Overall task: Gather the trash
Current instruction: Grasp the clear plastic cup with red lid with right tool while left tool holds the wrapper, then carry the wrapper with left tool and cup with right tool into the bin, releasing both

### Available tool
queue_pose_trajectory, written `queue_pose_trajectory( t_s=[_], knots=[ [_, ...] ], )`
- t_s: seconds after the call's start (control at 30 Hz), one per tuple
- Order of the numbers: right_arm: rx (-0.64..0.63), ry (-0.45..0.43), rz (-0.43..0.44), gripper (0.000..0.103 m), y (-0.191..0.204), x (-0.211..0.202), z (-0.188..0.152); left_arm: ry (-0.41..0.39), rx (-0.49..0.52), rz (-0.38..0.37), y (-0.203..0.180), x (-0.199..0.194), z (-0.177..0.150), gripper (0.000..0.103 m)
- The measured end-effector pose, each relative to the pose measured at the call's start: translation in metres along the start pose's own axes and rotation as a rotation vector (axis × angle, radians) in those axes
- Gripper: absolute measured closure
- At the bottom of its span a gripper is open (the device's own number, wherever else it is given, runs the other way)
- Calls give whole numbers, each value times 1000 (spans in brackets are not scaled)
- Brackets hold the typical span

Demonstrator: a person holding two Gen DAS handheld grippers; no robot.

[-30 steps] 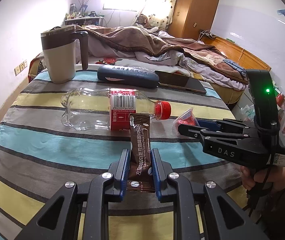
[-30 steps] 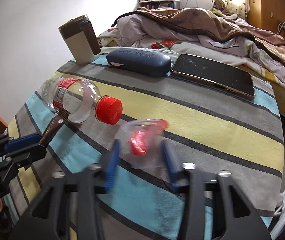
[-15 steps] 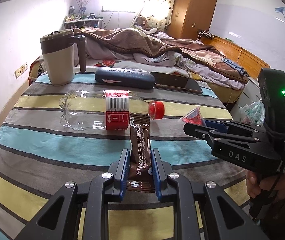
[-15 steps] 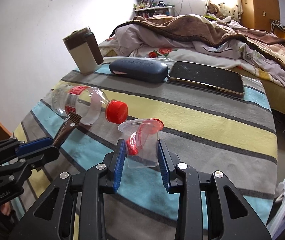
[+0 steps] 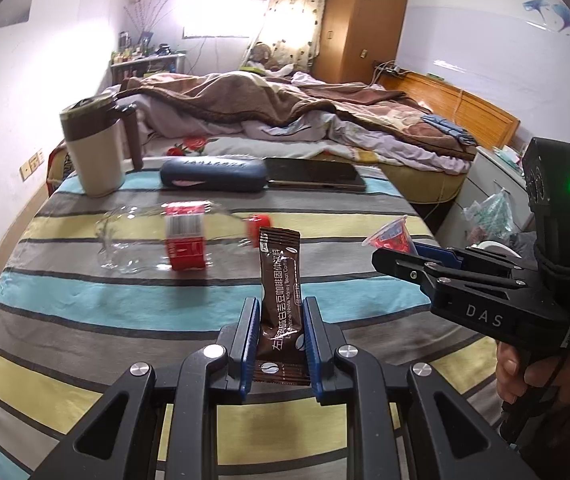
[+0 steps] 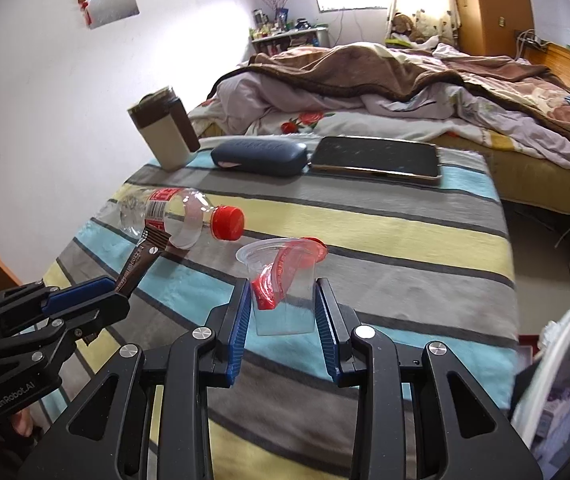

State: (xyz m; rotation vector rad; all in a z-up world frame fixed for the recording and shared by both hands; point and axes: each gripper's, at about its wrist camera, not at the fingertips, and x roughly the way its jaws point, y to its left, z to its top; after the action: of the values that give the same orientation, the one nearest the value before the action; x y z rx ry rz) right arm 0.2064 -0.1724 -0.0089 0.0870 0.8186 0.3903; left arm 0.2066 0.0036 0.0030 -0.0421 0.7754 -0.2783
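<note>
Between left gripper pads, sachet; right gripper clamps cup.

1. The left wrist camera sits low behind its own fingers, close over the striped table, facing the bed.
2. The right wrist camera looks the same way from further right, tilted down more.
3. Both views share the bottle, mug and tablet.

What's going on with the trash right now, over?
Left gripper shut on brown coffee sachet. Right gripper shut on clear plastic cup. Empty clear red-capped bottle lying on striped table, unobstructed.
</note>
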Motion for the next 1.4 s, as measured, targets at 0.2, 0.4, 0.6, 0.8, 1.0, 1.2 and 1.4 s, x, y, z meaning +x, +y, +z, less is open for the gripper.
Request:
queue_pose_trajectory(
  t_s=[0.2, 0.4, 0.6, 0.8, 1.0, 1.2, 1.4],
  knots=[
    [40, -33, -29, 68, -17, -20, -6, -11, 40, -27, -26, -5, 2, 81],
    [88, -60, -71, 68, -39, -41, -15, -17, 83, -71, -60, -5, 5, 81],
    [129, -87, -123, 68, -63, -66, -26, -13, 140, -122, -100, -1, 5, 81],
    [170, -113, -194, 68, -88, -91, -38, -13, 201, -165, -140, 1, 5, 81],
    [206, -130, -280, 68, -110, -112, -53, -7, 264, -207, -182, 9, 5, 81],
    [268, -130, -335, 68, -137, -127, -69, 16, 324, -268, -227, 23, 3, 81],
    [314, -107, -383, 68, -159, -132, -80, 61, 372, -305, -261, 40, -3, 81]
  ],
)
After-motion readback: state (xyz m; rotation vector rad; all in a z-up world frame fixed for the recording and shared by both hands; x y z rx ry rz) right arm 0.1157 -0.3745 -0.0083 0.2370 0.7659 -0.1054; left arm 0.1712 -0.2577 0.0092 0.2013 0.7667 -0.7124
